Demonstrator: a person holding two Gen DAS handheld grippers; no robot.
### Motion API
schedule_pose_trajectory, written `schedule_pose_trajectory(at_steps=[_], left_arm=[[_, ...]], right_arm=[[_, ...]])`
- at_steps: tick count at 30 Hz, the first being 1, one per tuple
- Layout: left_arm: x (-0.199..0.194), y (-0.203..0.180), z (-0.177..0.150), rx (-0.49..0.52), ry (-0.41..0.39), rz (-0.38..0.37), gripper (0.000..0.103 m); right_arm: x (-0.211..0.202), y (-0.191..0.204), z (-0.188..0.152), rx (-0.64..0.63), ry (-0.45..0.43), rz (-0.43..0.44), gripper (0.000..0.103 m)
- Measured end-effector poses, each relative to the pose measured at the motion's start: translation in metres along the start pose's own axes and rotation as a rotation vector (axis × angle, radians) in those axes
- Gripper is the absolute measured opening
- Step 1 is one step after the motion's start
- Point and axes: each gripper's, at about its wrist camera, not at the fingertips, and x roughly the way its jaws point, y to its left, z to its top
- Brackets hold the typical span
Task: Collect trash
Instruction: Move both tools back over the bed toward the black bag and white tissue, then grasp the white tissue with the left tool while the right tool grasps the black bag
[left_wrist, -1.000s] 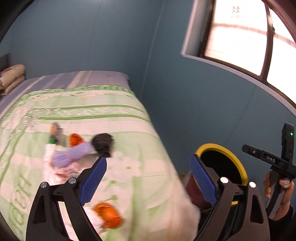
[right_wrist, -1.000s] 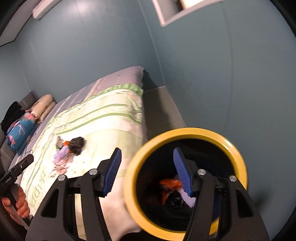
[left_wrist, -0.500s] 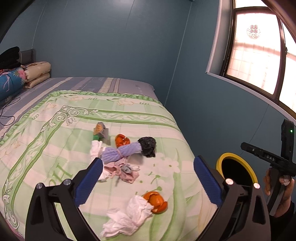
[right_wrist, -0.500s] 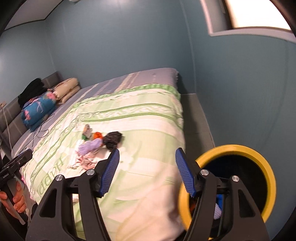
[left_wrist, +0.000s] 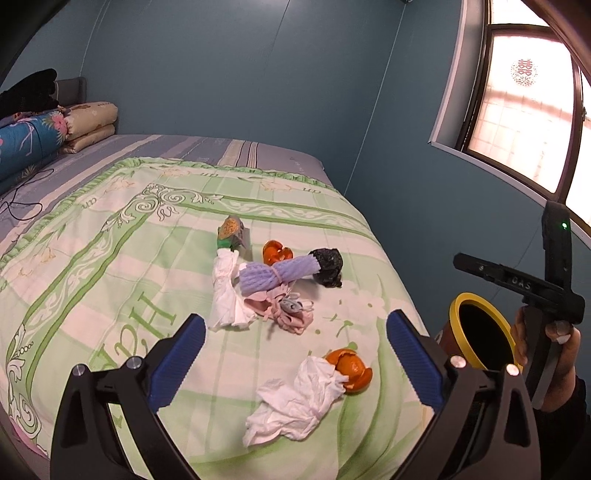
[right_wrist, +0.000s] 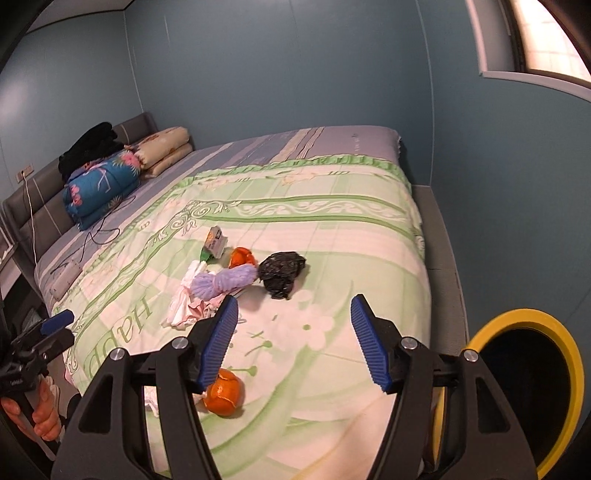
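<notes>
Left gripper wide open, nothing btwn jaws, hanging over near end of bed. Right gripper about half open, also empty, over bed edge. Trash on green quilt: tissue touching orange peel nearest; farther back a clump w/ purple foam net, black bag, 2nd peel, small carton, white tissue, pink scraps. Yellow-rimmed bin on floor just beside bed, right side.

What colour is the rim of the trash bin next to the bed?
Yellow. The rim of the trash bin shows best in the right wrist view.
</notes>
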Motion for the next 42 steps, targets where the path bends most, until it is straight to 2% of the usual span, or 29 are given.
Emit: schedule_pose_trajectory(at_steps=[11, 21, 30, 39, 41, 42], left_arm=[[0.022, 0.016, -0.030, -0.021, 0.078, -0.070, 0.095], [0.052, 0.017, -0.055, 0.020, 0.161, -0.160, 0.095], [0.088, 0.008, -0.065, 0.086, 0.237, -0.164, 0.095], [0.110, 0.004, -0.077, 0.091, 0.289, -0.182, 0.095], [0.112, 0.005, -0.078, 0.092, 0.292, -0.182, 0.092], [0.114, 0.005, -0.079, 0.094, 0.293, -0.177, 0.087]], right_arm=[[0.061, 0.022, -0.002, -0.020, 0.079, 0.020, 0.061], [0.125, 0.032, -0.006, -0.049, 0.146, -0.003, 0.066], [0.172, 0.032, -0.006, -0.074, 0.187, -0.039, 0.066], [0.207, 0.029, 0.004, -0.103, 0.201, -0.084, 0.066], [0.215, 0.028, 0.007, -0.104, 0.212, -0.078, 0.064], [0.219, 0.028, 0.007, -0.104, 0.217, -0.079, 0.061]])
